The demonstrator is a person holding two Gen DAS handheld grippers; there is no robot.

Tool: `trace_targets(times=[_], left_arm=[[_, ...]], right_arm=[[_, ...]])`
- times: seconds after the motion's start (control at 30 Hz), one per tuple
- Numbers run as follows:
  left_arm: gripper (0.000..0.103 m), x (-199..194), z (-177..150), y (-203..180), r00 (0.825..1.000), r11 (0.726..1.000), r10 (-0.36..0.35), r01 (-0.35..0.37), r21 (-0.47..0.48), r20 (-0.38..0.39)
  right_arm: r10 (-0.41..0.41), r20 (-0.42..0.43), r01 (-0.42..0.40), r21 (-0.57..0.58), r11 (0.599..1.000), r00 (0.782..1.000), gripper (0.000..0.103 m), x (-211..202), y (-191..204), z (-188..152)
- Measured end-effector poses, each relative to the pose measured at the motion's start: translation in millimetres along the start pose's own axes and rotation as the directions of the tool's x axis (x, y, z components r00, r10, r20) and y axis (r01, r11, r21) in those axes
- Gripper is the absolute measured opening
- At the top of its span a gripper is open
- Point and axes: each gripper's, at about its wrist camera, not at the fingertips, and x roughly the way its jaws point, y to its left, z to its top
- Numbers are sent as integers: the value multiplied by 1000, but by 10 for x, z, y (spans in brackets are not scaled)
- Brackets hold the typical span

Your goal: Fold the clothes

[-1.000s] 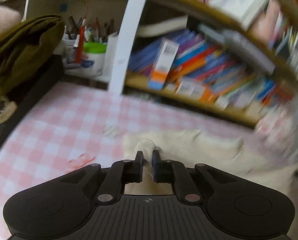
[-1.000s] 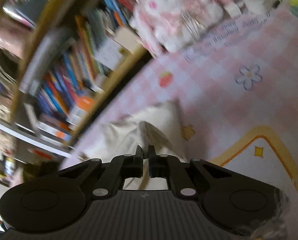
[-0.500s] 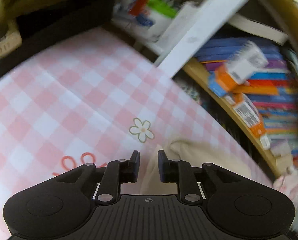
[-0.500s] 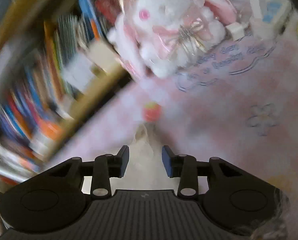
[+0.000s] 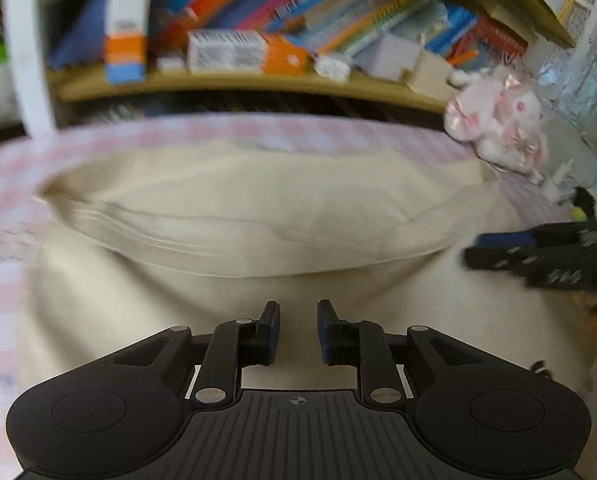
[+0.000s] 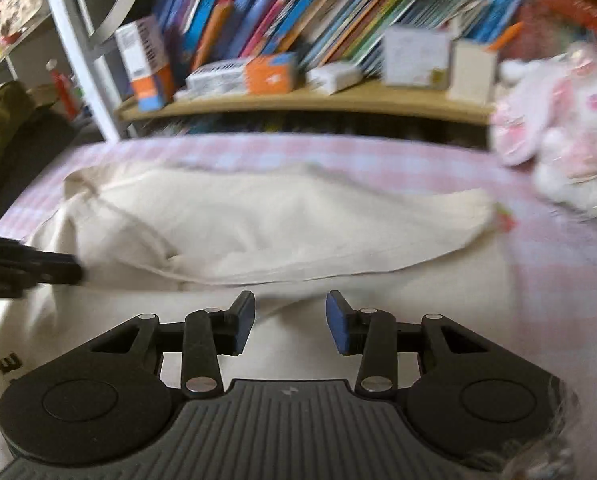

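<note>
The cream garment (image 5: 258, 208) lies across the middle of both views on the pink checked desk (image 6: 546, 288), its far portion folded over toward the camera so a doubled edge runs across the frame. The left gripper (image 5: 297, 330) sits low in the centre of its own view, jaws spread with nothing between them, hovering over the near, flat part of the cloth. The right gripper (image 6: 290, 322) is likewise empty, its jaws spread wider, blue pads (image 6: 340, 330) showing, just this side of the folded edge. Each tool shows in the other's view as a dark blurred shape at the frame's side.

At the lower left of the right view a dark letter, seemingly an "E" turned on its side, is printed on the fabric (image 6: 8, 364). Beyond the desk stands a bookshelf (image 6: 318, 98) of bright spines and orange-and-white boxes, their print too blurred to read. A pink-and-white plush rabbit (image 6: 570, 148) sits at the right.
</note>
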Motion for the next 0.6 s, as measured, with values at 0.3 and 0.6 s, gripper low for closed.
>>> trace_targets(times=[0.3, 0.6], left_arm=[[26, -295, 794, 906, 944, 877, 160, -2, -481, 289], [27, -1052, -377, 1099, 966, 943, 216, -168, -286, 145]], right_arm=[[-153, 223, 118, 161, 980, 963, 42, -57, -392, 896], [-149, 87, 131, 184, 974, 985, 44, -783, -1105, -32]])
